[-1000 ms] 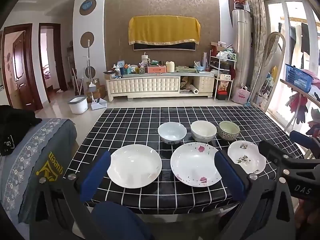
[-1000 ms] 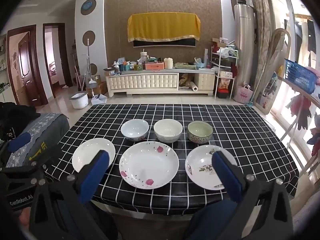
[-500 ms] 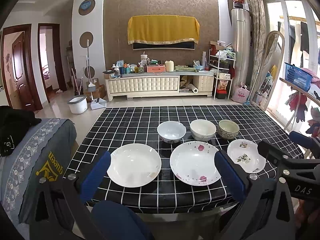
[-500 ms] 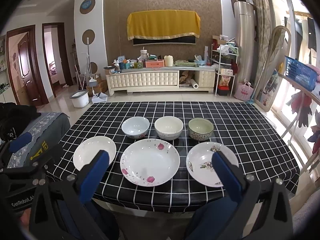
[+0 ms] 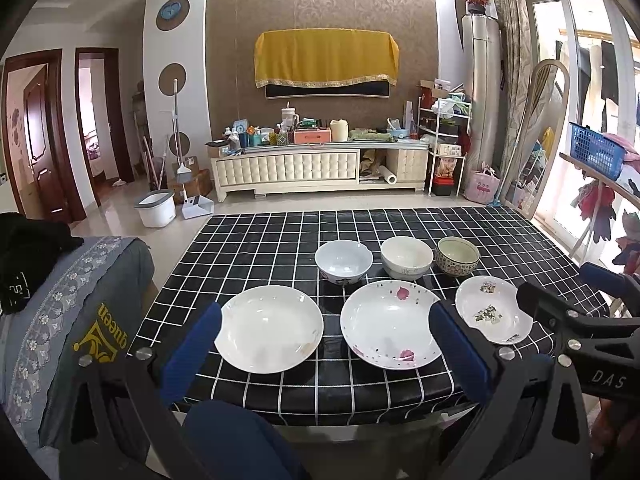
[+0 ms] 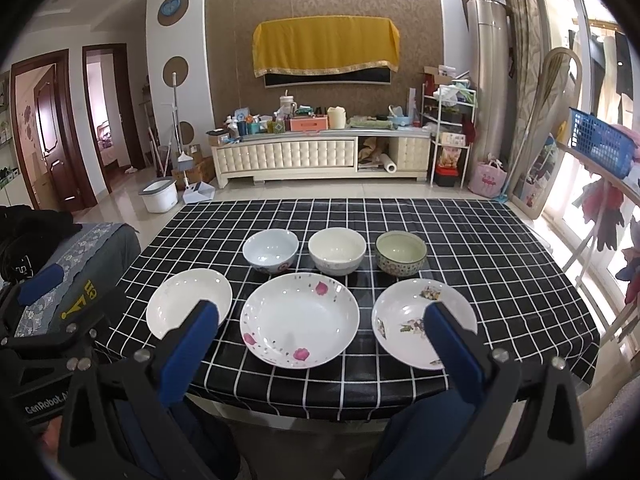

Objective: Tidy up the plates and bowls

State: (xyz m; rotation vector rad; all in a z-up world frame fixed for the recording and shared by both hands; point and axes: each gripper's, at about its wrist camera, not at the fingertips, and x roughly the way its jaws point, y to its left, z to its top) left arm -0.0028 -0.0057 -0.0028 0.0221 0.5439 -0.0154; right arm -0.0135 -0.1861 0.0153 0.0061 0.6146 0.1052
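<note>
Patterned brown wall [image 5: 320, 12], cream cabinet [image 5: 286, 170], bright right-hand windows [image 5: 580, 80].

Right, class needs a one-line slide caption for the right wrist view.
Open right gripper before three white plates and three bowls on a black checked tablecloth.

The far half of the table [image 6: 400, 216], toward 12 o'clock, lies bare and open to a reach. Nearer, three bowls [image 6: 338, 255] stand in a close row with three plates [image 6: 299, 320] just before them, leaving only narrow gaps between.
</note>
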